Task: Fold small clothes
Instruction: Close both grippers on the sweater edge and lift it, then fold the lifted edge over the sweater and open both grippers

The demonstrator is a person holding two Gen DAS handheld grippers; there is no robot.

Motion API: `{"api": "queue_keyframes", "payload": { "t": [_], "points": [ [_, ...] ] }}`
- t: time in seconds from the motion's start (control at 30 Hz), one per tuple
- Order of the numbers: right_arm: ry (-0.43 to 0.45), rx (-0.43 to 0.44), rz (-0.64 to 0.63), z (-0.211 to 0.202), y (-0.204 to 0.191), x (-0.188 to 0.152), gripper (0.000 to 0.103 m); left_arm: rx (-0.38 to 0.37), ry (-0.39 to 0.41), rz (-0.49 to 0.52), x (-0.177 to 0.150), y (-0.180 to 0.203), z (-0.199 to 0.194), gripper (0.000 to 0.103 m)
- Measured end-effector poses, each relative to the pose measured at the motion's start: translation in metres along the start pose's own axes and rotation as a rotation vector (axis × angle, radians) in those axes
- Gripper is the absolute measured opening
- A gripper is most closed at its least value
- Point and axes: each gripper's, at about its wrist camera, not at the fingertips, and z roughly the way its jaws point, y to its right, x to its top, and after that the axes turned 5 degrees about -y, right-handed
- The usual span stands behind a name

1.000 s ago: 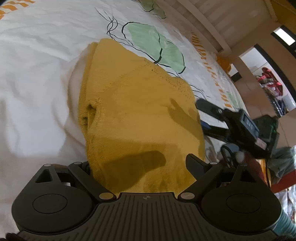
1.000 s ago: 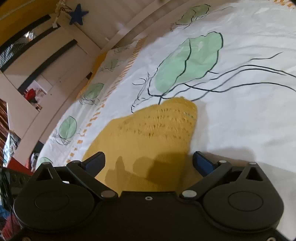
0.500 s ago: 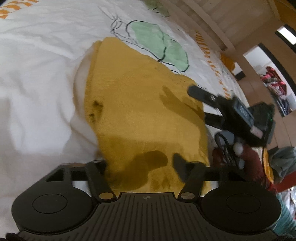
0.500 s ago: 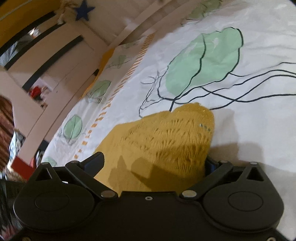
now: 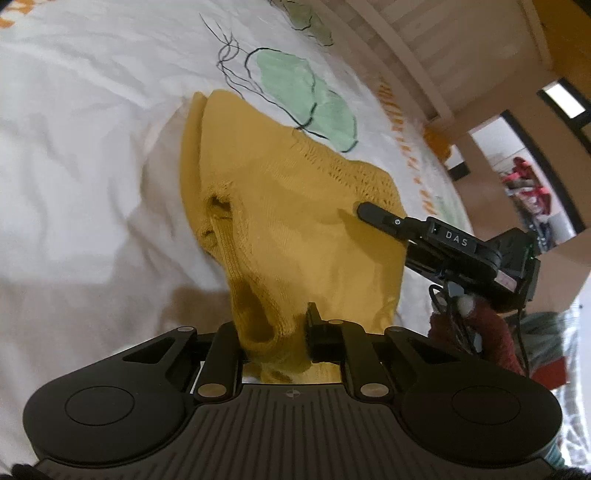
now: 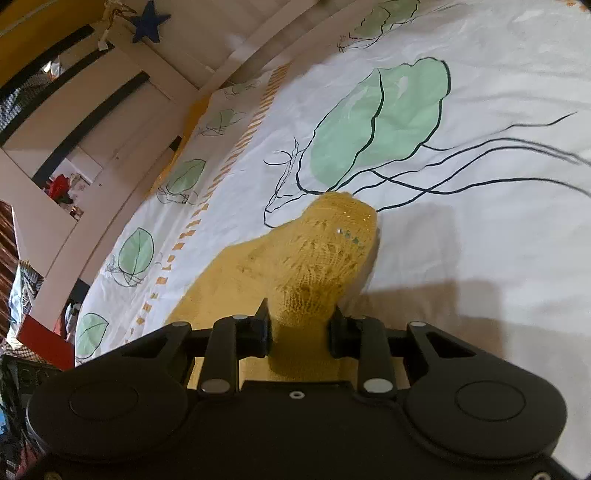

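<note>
**2 grippers, 1 yellow knit, both pinching its near edge**

You have 1 garment to count: a mustard-yellow knitted garment (image 5: 295,236) lying on the bed sheet (image 5: 92,147), a white sheet printed with green leaves and thin dark stems. In your left wrist view its near edge is gathered up between the fingers (image 5: 314,332) of your left gripper (image 5: 275,338). Those fingers are closing and already squeeze a bunched fold of knit between them.

Your right gripper (image 6: 300,330) does the same at another spot on the near edge. Its 2 fingers (image 6: 263,328) are closing with a thick neck of open-stitch knit pressed between them, and the cloth rises from the sheet toward them. From the left wrist view you can see that right gripper (image 5: 376,214) at the garment's right side, with 1 finger lying on top of the knit; the other is hidden under the cloth.

You can count 2 green leaf prints in the left view and about 7 in the right view, the far ones small and faint. 1 dark blue star (image 6: 149,26) hangs on the pale wooden frame behind the bed.

What kind of garment it is cannot be told: it is folded and bunched, with 1 small opening (image 5: 218,206) showing on its left side. A red sleeve (image 5: 491,332) behind the right gripper is cut off at the frame's edge. The room beyond the bed is blurred clutter.
</note>
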Motion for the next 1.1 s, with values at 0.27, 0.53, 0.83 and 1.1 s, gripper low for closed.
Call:
{"api": "queue_keyframes", "payload": {
  "t": [0.27,0.53,0.83,1.1],
  "points": [
    [-0.083,-0.062,0.039,-0.058,-0.013,-0.031,0.038,-0.026,-0.047,0.09,-0.055,0.054,-0.01,0.013],
    [-0.124,-0.067,0.1,-0.116,-0.004,-0.096,0.039,0.0,-0.07,0.195,-0.126,0.101,-0.025,0.013],
    [-0.016,-0.185,0.112,-0.144,0.027,-0.126,0.055,0.22,-0.05,0.252,-0.179,0.099,0.004,0.022],
    [0.071,-0.26,0.006,-0.165,-0.008,-0.138,0.058,0.26,0.009,0.193,-0.19,0.092,-0.019,0.026]
  ]
}}
